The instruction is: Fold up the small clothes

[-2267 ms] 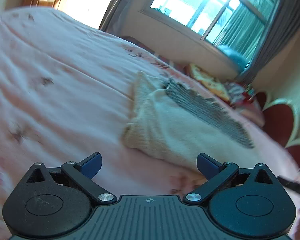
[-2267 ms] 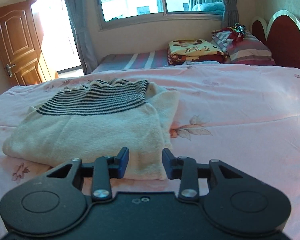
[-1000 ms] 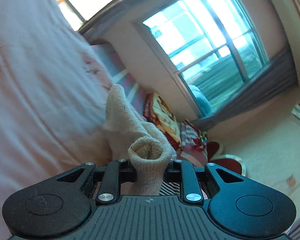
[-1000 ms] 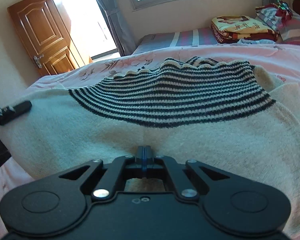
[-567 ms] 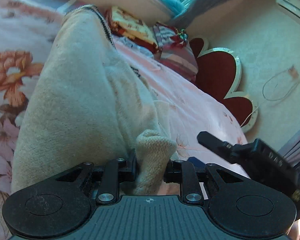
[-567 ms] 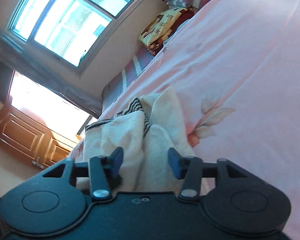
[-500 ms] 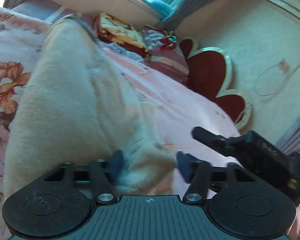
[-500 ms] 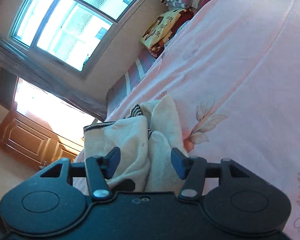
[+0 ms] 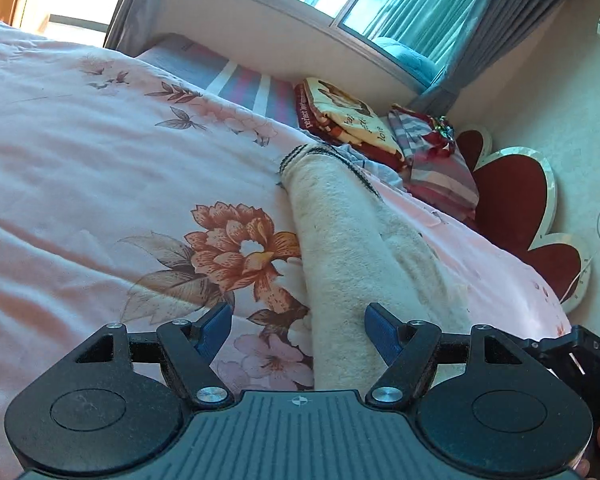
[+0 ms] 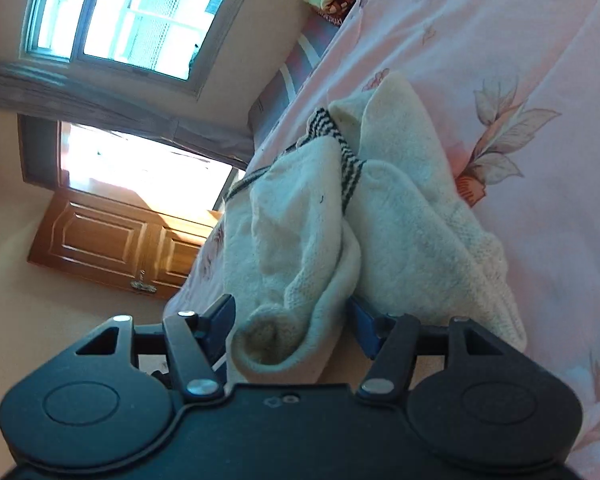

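My left tongs stand spread; a second ago they pinched a rolled edge of the sweater, and that pinch has been let go. The sweater's cream fold now runs up between the two blue pads, nearer the right pad, with clear bedspread showing beside the left one; neither pad presses it. The sweater lies folded into a long bundle on the pink flowered bedspread, its striped part tucked at the far end. My right tongs were pressed together on the knit a second ago; their jaws have just been opening, and now they stand apart with a rolled cream cuff of the sweater lying between them, loose, a gap on the left side. From the right wrist the sweater is heaped in two humps with black stripes in the crease. The right tongs' body shows at the lower right edge of the left view.
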The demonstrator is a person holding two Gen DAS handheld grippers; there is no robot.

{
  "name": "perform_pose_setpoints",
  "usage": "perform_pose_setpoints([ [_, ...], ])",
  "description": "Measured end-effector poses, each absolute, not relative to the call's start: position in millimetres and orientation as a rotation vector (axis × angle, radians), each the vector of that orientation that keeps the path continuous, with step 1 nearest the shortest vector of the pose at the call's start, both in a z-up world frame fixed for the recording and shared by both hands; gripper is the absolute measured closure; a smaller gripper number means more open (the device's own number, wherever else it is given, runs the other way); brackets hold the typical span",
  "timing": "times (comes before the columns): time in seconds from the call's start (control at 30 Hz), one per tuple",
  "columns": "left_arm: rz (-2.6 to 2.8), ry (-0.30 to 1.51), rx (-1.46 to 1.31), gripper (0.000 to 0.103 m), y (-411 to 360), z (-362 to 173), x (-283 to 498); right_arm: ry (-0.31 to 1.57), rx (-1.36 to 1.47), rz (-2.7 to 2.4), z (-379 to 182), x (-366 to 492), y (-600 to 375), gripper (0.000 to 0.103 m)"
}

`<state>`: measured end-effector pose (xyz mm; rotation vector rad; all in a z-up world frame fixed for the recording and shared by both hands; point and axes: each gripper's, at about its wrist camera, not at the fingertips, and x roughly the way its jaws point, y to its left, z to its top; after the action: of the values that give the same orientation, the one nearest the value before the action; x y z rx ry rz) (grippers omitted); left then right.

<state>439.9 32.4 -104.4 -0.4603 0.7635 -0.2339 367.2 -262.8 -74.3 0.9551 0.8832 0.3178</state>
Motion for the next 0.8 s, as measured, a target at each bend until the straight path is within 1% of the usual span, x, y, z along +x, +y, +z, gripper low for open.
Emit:
perform_pose_setpoints([
  [0.03, -0.231, 0.767, -0.463, 0.031, 29.6, -108.4, 441.4, 0.891, 0.881, 0.313, -71.9, 369.2, -255.9, 0.057],
  [0.07, -0.225, 0.768, -0.462, 0.031, 28.2, -110.1, 442.3, 0.891, 0.786, 0.312, -67.7, 371.3, -248.1, 0.077],
  [0.1, -0.221, 0.772, -0.458, 0.031, 20.8, -114.7, 449.1, 0.857, 0.637, 0.317, -58.5, 369.3, -235.8, 0.08],
  [0.17, -0.224, 0.768, -0.455, 0.031, 16.0, -115.3, 450.4, 0.781, 0.421, 0.322, -40.4, 357.1, -218.2, 0.082],
  [0.2, -0.228, 0.761, -0.444, 0.031, 12.8, -112.9, 450.8, 0.734, 0.356, 0.315, -30.9, 349.3, -215.2, 0.082],
  [0.3, -0.275, 0.739, -0.397, 0.031, -2.5, -99.9, 449.8, 0.608, 0.298, 0.297, -7.8, 327.9, -224.2, 0.082],
  [0.37, -0.304, 0.741, -0.345, 0.031, -18.8, -94.4, 452.0, 0.576, 0.268, 0.263, -2.8, 318.9, -233.8, 0.082],
  [0.43, -0.305, 0.788, -0.263, 0.031, -39.6, -97.9, 459.1, 0.611, 0.293, 0.239, -13.9, 319.3, -246.3, 0.082],
  [0.47, -0.302, 0.81, -0.231, 0.031, -48.3, -101.7, 461.8, 0.655, 0.321, 0.22, -28.1, 325.4, -251.9, 0.082],
  [0.53, -0.299, 0.812, -0.222, 0.031, -54.9, -105.9, 463.3, 0.737, 0.372, 0.202, -59.0, 338.6, -257.4, 0.082],
  [0.57, -0.299, 0.817, -0.238, 0.031, -53.8, -106.1, 463.6, 0.733, 0.403, 0.208, -66.5, 339.7, -260.9, 0.082],
  [0.6, -0.303, 0.82, -0.244, 0.03, -52.4, -106.1, 463.3, 0.728, 0.427, 0.212, -67.8, 338.2, -263.3, 0.082],
  [0.7, -0.303, 0.821, -0.229, 0.025, -50.3, -107.7, 462.5, 0.727, 0.434, 0.212, -65.9, 336.2, -260.4, 0.081],
  [0.8, -0.304, 0.826, -0.222, 0.024, -51.3, -107.9, 462.9, 0.726, 0.474, 0.214, -68.1, 333.9, -265.1, 0.081],
])
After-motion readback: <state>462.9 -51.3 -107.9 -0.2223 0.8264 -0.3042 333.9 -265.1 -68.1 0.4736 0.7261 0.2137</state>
